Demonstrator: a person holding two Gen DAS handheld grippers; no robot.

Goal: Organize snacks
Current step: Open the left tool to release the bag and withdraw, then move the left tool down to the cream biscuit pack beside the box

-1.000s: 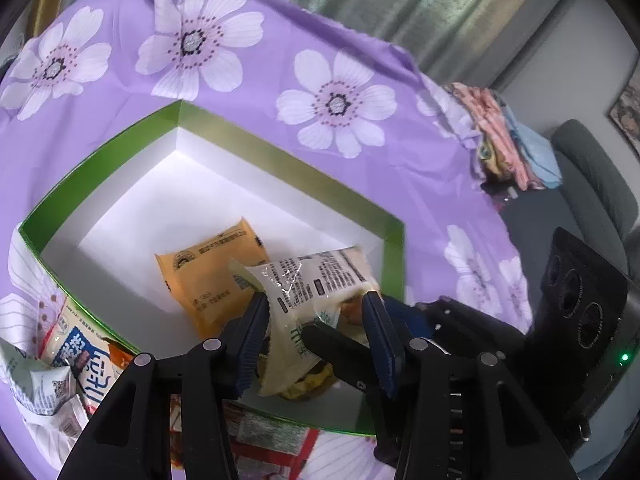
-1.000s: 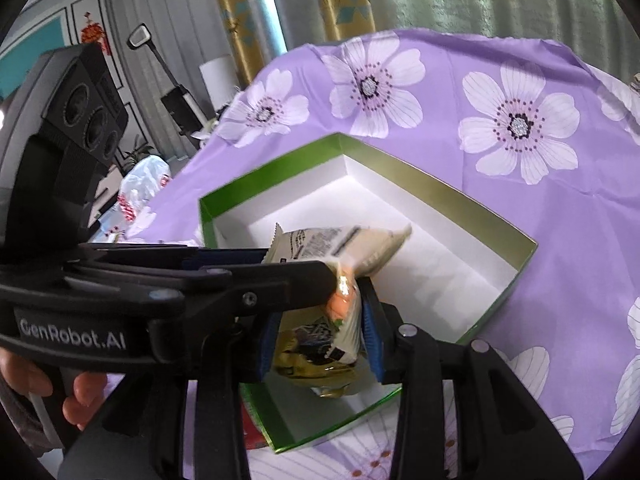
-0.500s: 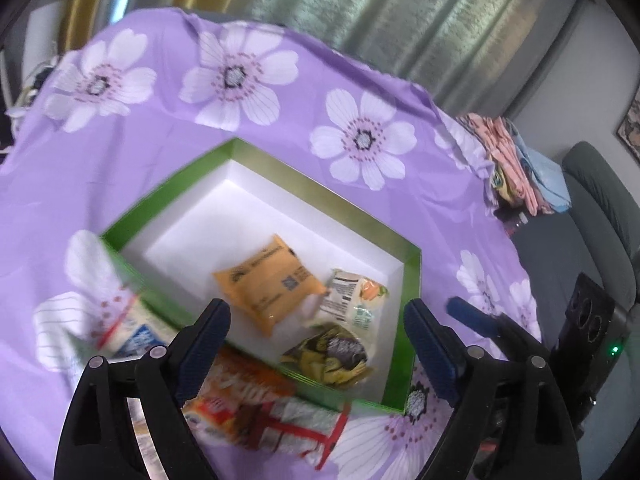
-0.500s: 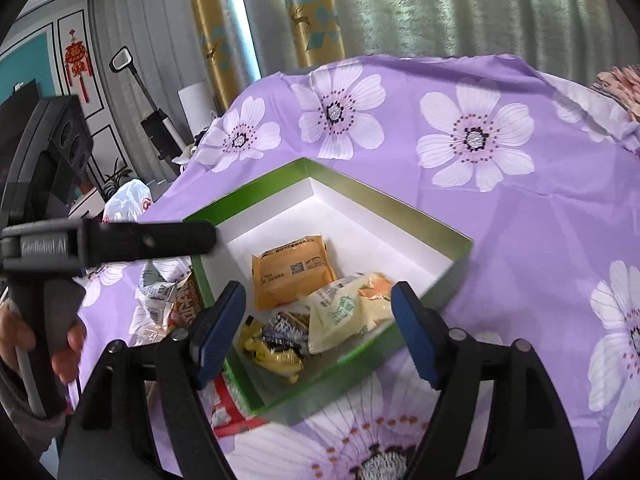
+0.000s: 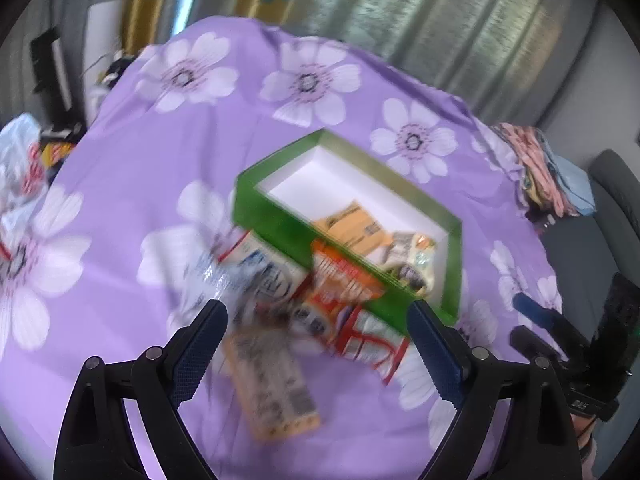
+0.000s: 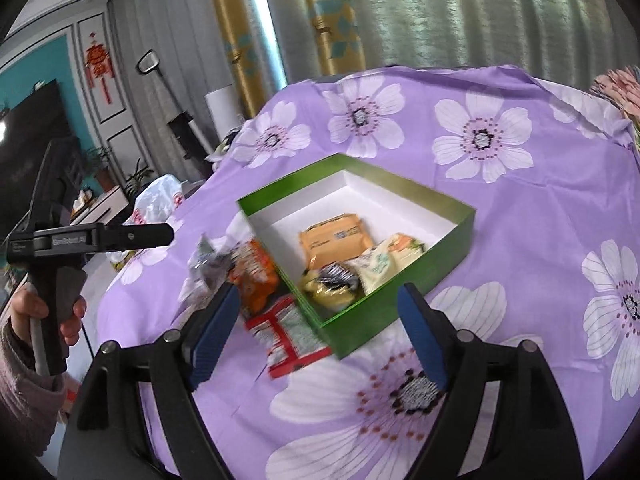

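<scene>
A green box [image 5: 280, 216] [image 6: 400, 308] with a white inside stands on the purple flowered cloth. Inside lie an orange packet [image 5: 352, 224] [image 6: 334, 240], a pale packet [image 6: 384, 260] and a yellow-black packet [image 6: 332, 284]. Loose snacks lie outside its near-left wall: an orange bag [image 5: 340, 284] [image 6: 254, 276], a red-white packet [image 5: 372, 340] [image 6: 292, 332], a blue-white packet [image 5: 264, 276] and a tan packet [image 5: 272, 388]. My left gripper [image 5: 316, 312] hovers above these loose snacks, jaws opening, nothing gripped. My right gripper [image 6: 318, 296] hangs back from the box's near corner, jaws opening, gripping nothing.
A hand holds the left gripper's handle [image 6: 56, 280] at the table's left. A white plastic bag [image 6: 160, 200] sits beyond the left edge. Folded clothes [image 5: 548, 168] and a grey chair [image 5: 612, 184] are at the right. Curtains hang behind.
Both grippers let go of their packets, which now lie in the box. Both sets of jaws spread wide and both grippers drew back; the left swung over the loose snacks.
</scene>
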